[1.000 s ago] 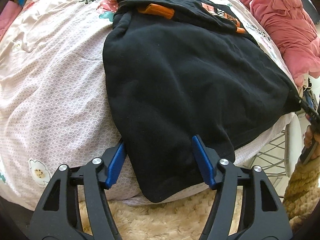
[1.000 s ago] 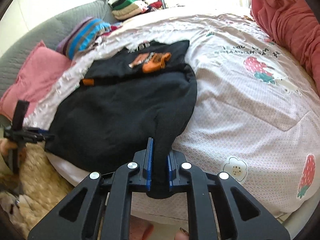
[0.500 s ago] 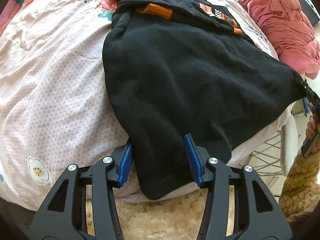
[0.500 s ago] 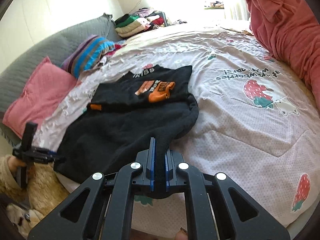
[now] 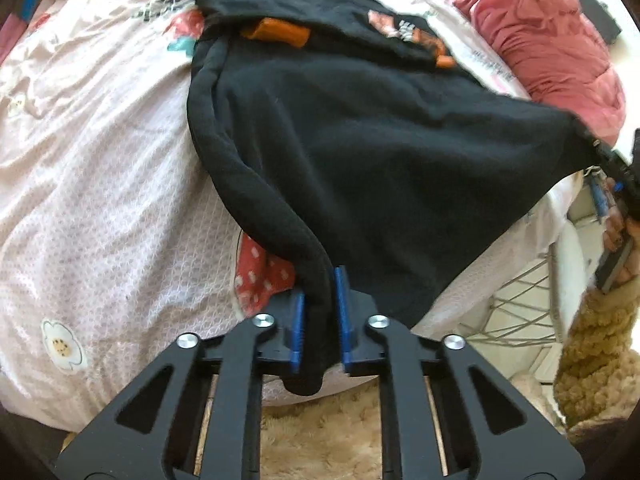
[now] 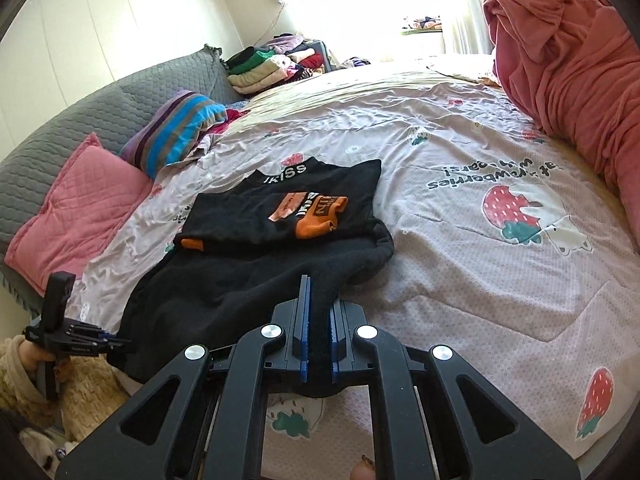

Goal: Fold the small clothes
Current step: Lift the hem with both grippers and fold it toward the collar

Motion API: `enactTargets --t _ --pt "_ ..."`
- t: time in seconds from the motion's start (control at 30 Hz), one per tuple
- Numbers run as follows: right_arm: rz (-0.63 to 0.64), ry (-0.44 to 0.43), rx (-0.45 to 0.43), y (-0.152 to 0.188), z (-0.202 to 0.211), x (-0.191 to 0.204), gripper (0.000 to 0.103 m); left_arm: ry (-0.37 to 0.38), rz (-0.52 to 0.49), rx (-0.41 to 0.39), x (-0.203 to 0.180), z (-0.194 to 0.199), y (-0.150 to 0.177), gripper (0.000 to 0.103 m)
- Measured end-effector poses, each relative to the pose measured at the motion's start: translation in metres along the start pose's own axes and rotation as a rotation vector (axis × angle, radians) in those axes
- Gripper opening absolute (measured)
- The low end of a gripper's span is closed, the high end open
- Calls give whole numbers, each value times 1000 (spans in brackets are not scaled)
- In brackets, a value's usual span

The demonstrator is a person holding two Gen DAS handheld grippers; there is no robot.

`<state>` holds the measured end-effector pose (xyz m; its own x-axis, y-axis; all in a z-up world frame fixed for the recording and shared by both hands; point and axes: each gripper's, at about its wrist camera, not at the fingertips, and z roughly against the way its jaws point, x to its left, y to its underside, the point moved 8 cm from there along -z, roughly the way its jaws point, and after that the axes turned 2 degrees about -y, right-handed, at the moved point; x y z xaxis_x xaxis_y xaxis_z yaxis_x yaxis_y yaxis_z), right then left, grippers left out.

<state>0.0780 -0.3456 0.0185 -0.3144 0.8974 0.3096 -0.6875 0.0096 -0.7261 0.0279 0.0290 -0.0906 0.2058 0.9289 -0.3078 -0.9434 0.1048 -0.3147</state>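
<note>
A small black sweatshirt (image 5: 360,140) with orange cuffs and a printed front lies on the bed, sleeves folded across the chest; it also shows in the right wrist view (image 6: 256,280). My left gripper (image 5: 319,304) is shut on the left bottom corner of its hem, at the bed's near edge. My right gripper (image 6: 316,320) is shut on the other bottom corner. The hem is lifted and stretched between the two grippers. The right gripper shows at the right edge of the left wrist view (image 5: 612,184), the left gripper at the left of the right wrist view (image 6: 80,344).
The bed has a pink strawberry-print cover (image 6: 460,208). A heap of red bedding (image 6: 568,48) lies on the right. Pink (image 6: 76,200) and striped (image 6: 176,128) pillows and a clothes stack (image 6: 272,64) are at the back left. A fluffy rug (image 5: 320,432) and wire chair (image 5: 516,308) are below.
My left gripper has shut on the left hem corner, which it straddled open before. Both grippers have raised the hem, and a strawberry print on the cover is uncovered beneath it.
</note>
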Motion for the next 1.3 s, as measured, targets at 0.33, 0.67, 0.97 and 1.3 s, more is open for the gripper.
enactTargets --t 0.33,0.67,0.97,1.3 --pt "-12 8 -16 -3 3 1 6 72 35 -193 4 63 -32 5" --pt "-42 10 -54 -17 8 -1 7 88 102 -337 19 103 -66 3" --pt "-36 18 -74 -30 5 -1 7 76 112 -361 22 107 -79 3" --pt "-77 10 -115 -52 -4 -10 7 60 150 -428 34 118 -99 3"
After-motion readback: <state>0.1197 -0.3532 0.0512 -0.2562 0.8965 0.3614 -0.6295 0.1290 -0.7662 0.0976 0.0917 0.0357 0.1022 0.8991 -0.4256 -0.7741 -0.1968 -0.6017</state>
